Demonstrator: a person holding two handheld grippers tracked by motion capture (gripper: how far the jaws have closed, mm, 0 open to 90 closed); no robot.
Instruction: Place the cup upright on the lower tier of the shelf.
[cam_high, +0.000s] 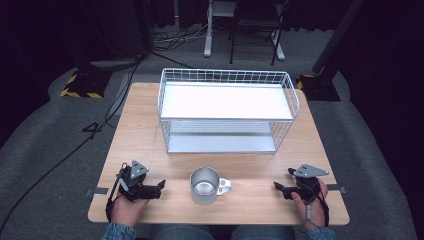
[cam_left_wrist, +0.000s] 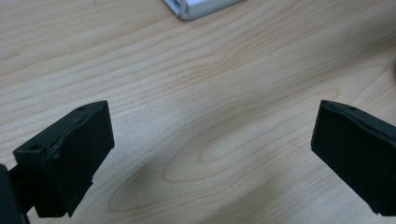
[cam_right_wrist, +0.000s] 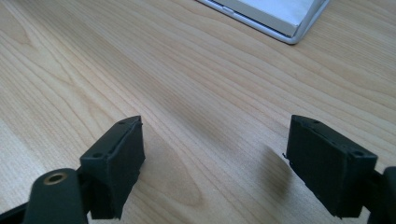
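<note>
High view: the left gripper and right gripper rest near the table's front corners, each with black jaws spread wide and empty. Between them, at the front edge's middle, stands a metal mug — smooth, shiny, round, its handle toward the right gripper. Behind it sits a white wire rack with two flat shelves. The pale wood-grain top looks slick, so a sideways nudge could slide or tip the mug — likely, a pinch on its curved wall would slip.
</note>
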